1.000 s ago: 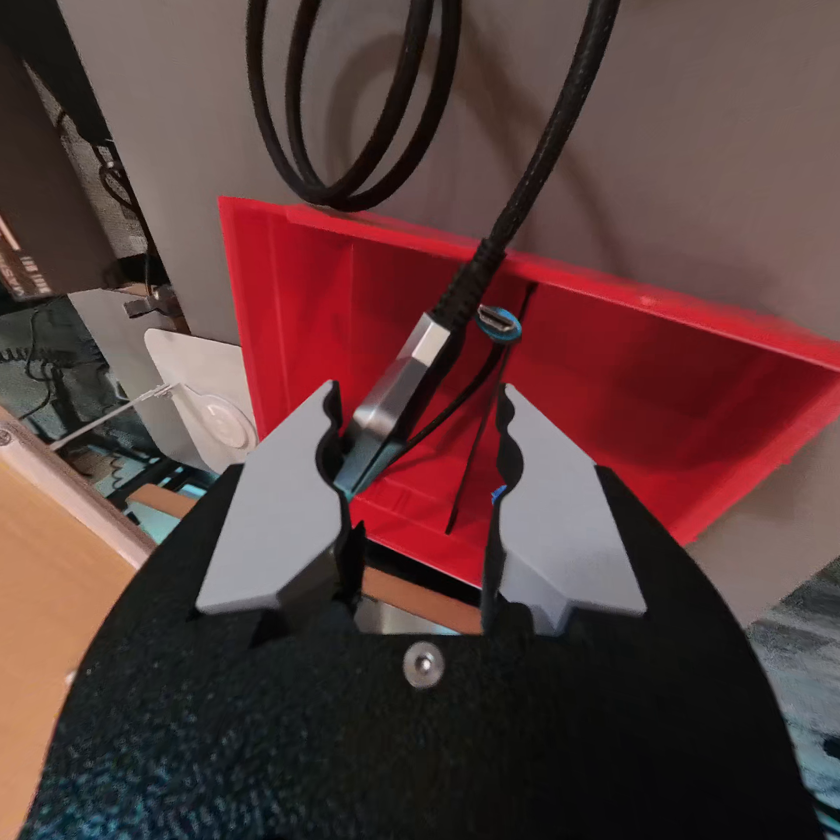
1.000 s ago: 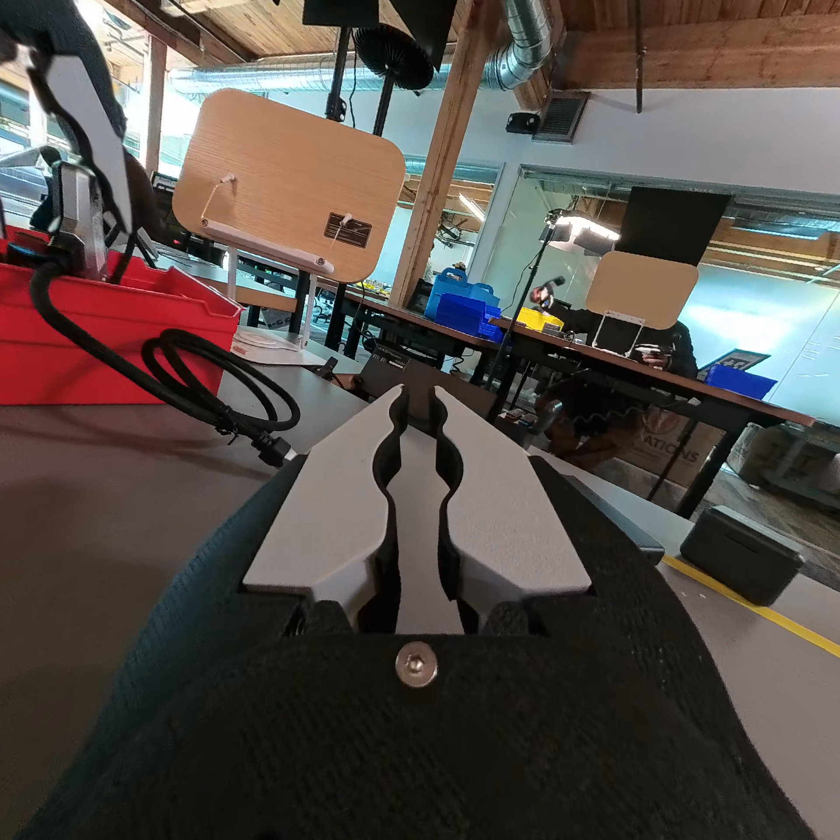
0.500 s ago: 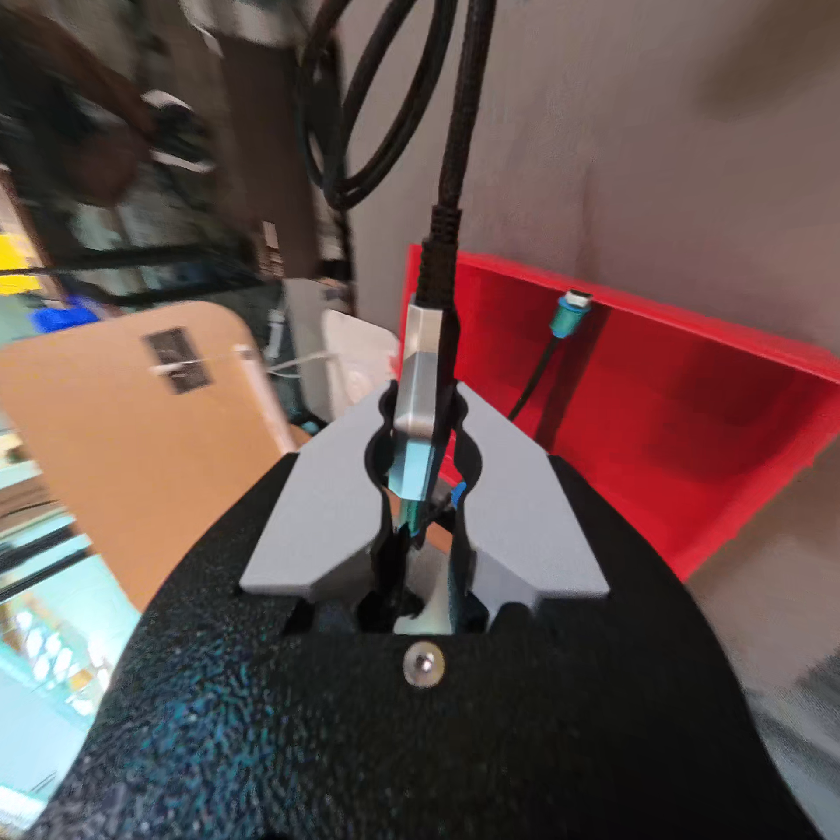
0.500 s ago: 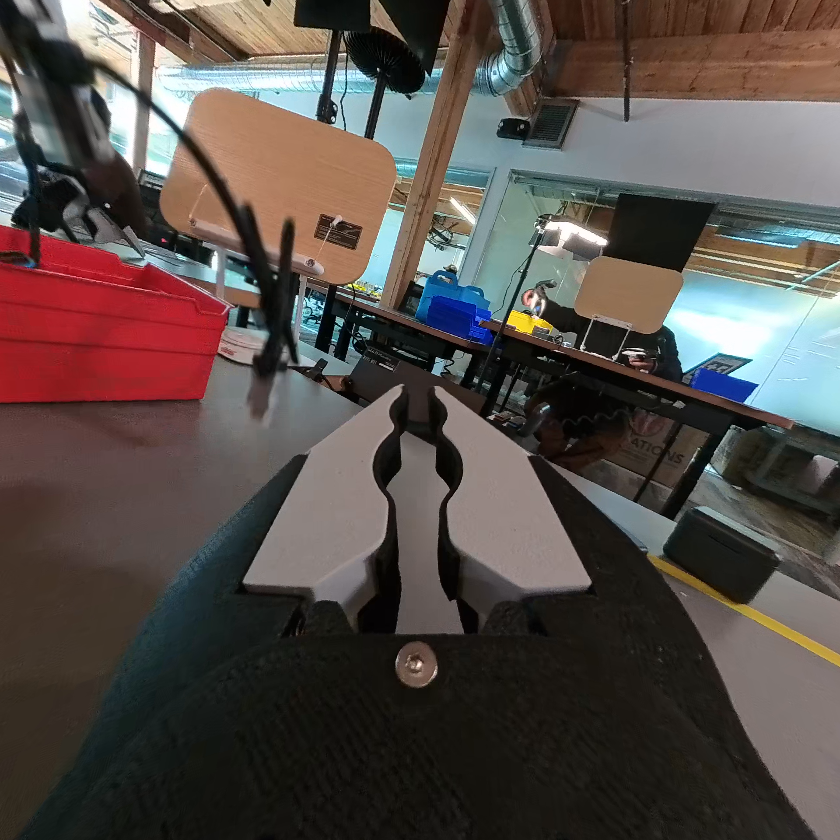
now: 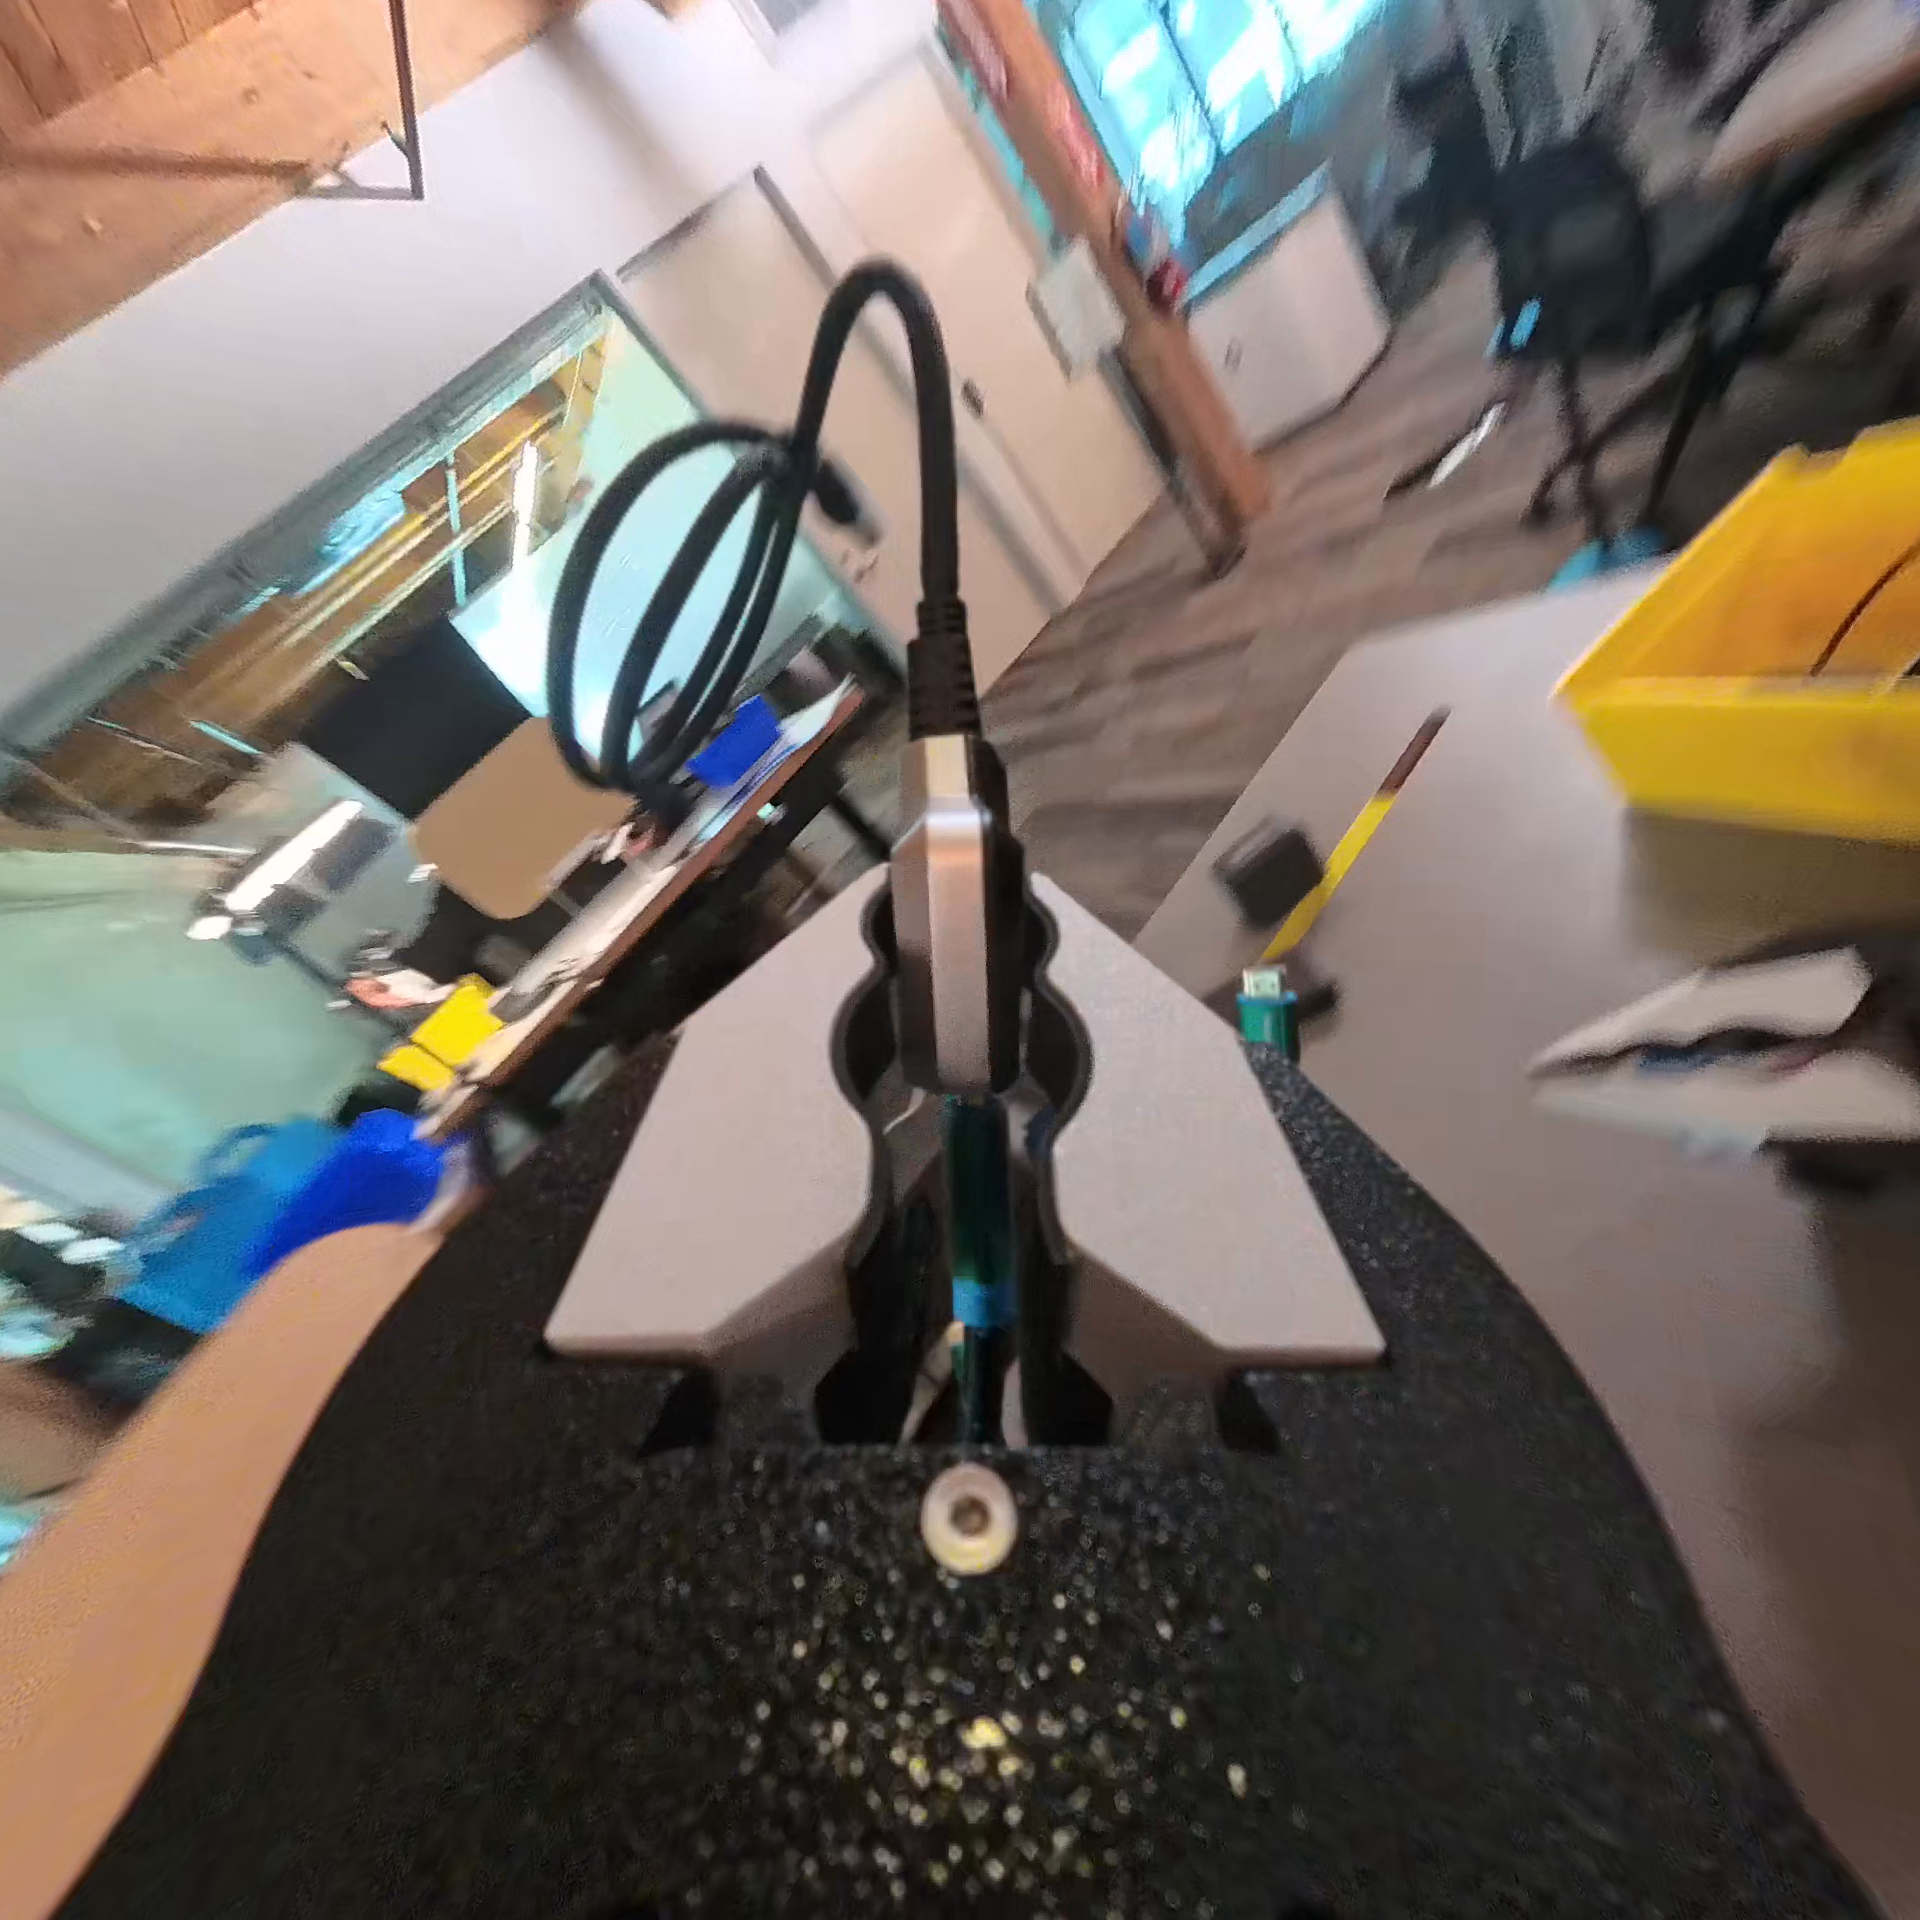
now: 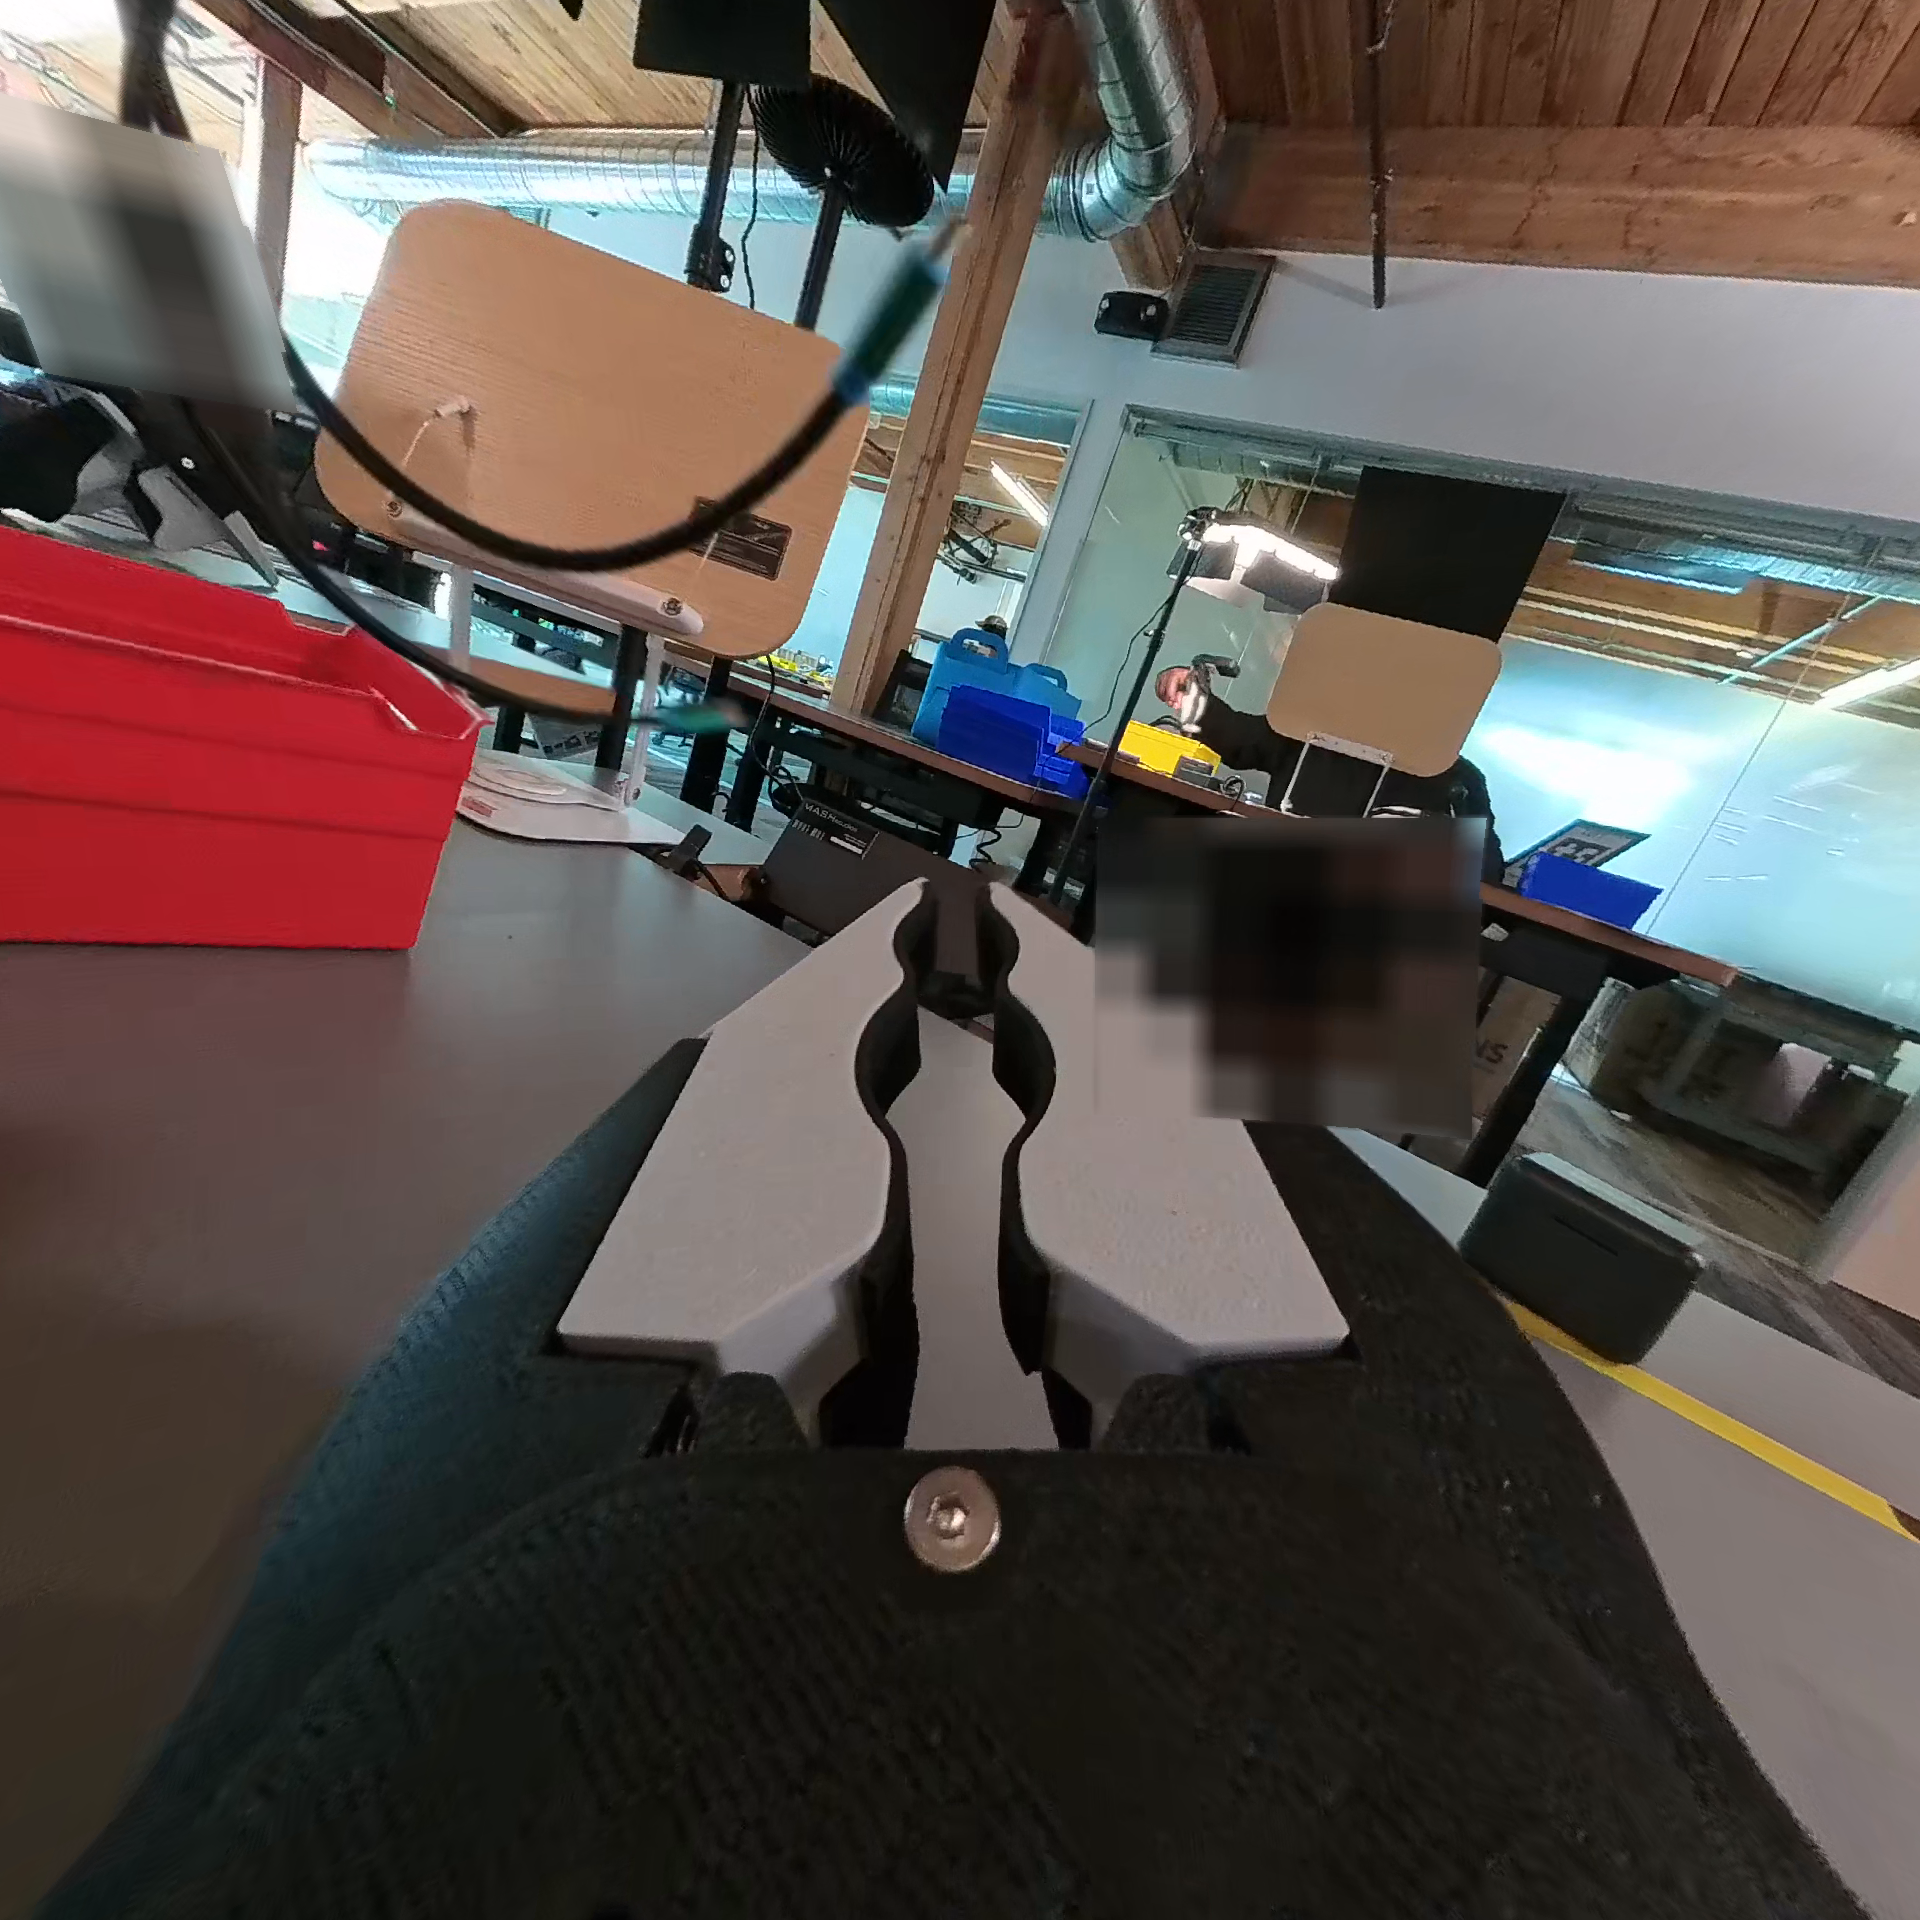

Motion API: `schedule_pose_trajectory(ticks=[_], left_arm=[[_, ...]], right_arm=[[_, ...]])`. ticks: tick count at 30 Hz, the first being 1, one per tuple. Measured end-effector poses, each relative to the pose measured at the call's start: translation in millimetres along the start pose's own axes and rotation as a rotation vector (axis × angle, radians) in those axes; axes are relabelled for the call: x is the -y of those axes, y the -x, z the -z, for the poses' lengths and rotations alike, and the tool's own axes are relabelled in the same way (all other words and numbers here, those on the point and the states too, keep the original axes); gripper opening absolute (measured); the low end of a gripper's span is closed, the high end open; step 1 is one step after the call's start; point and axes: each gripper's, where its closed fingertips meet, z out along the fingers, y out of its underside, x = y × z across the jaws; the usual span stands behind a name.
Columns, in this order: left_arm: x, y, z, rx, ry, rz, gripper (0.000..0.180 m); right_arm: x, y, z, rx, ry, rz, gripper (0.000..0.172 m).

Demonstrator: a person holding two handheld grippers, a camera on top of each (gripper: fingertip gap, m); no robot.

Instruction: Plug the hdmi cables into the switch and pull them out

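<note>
Switch (image 5: 940,935), a slim silver body at centre frame of the left wrist view, stands edge-on, clamped between the left gripper (image 5: 951,971) jaws, black braided cable (image 5: 930,436) arching off its top. A teal-ended hdmi plug (image 5: 1270,1013) lies on the grey worktop (image 5: 1558,935), right of centre. Your right gripper (image 6: 956,940) rests low, jaws nearly together on nothing. Keep the switch square and firmly pinched; present a port toward the plug before your right side collects it.

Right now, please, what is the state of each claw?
Left claw: closed on the silver switch, its cables hanging.
Right claw: nearly closed, holding nothing, low above the table.
</note>
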Motion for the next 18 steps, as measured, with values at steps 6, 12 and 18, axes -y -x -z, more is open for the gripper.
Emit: schedule_pose_trajectory(ticks=[6, 12, 18], left_arm=[[-16.0, -28.2, -53.3, -0.132, -0.180, 0.547, 0.018], [-80.7, -62.5, -93.1, -0.163, -0.281, 1.060, 0.018], [-145.1, -100.0, -108.8, -0.056, -0.342, 1.366, 0.018]], right_arm=[[4.1, -24.6, 4.8, -0.105, -0.016, 0.008, 0.005], [-8.3, -89.4, 19.7, -0.343, 0.045, 0.080, 0.000], [6.6, -155.5, 49.7, -0.590, 0.038, 0.085, 0.000]])
